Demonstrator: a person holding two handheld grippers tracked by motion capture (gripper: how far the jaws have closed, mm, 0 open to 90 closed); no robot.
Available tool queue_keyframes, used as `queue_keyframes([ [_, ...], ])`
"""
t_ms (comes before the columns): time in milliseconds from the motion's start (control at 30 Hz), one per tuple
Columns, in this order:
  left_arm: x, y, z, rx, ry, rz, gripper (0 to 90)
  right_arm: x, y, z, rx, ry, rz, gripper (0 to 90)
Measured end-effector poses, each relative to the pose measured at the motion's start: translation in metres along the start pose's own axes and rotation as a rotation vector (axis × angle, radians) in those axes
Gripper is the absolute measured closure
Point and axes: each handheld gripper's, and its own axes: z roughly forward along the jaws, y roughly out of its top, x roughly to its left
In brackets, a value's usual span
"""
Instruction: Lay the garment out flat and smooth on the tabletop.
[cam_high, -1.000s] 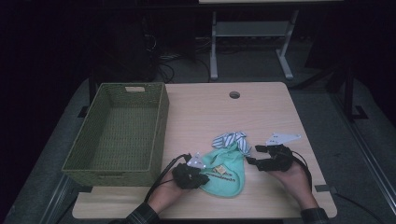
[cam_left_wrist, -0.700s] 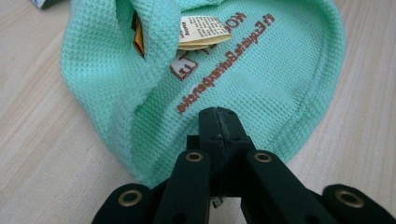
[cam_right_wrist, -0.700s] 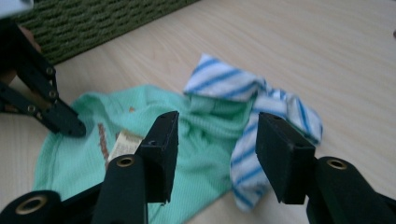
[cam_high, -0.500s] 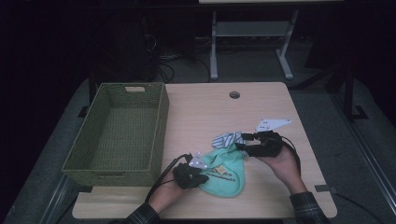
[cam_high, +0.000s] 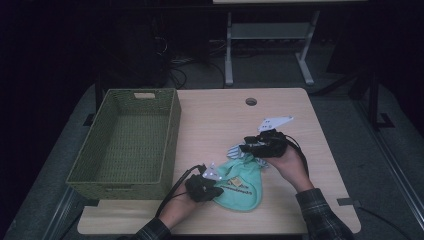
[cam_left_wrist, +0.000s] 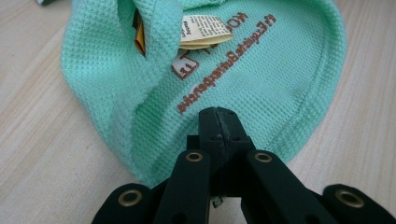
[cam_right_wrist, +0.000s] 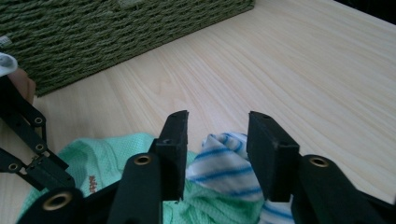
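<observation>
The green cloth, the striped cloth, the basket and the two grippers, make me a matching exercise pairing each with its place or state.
Things:
1. mint green cloth
2. blue-striped cloth
3. woven basket
4. left gripper

Places or states:
A. at the table's left, nothing inside
B. between the right gripper's parted jaws
C. shut on a cloth's edge
D. printed with brown lettering

Pairs: 1-D, 2-B, 3-A, 4-C
</observation>
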Motion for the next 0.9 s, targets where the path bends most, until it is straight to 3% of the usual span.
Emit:
queue_keyframes([
  [200,0.000,0.000,0.000,0.004,-0.005,-0.004,89.2,0.001,0.001,0.014,0.033,0.002,-0.009,65.3],
  [400,0.000,0.000,0.000,0.006,-0.003,-0.008,89.1,0.003,0.000,0.020,0.070,-0.013,-0.024,87.5],
  [667,-0.001,0.000,0.000,-0.003,0.002,-0.011,89.1,0.001,0.004,0.018,0.048,-0.028,-0.033,88.8],
  [767,-0.002,0.000,0.001,-0.018,-0.001,-0.034,89.1,-0.002,0.010,0.018,0.033,-0.038,-0.031,88.9],
  [900,-0.001,0.000,0.000,0.001,-0.002,-0.015,89.1,-0.006,0.021,0.023,0.028,-0.057,-0.028,89.0],
])
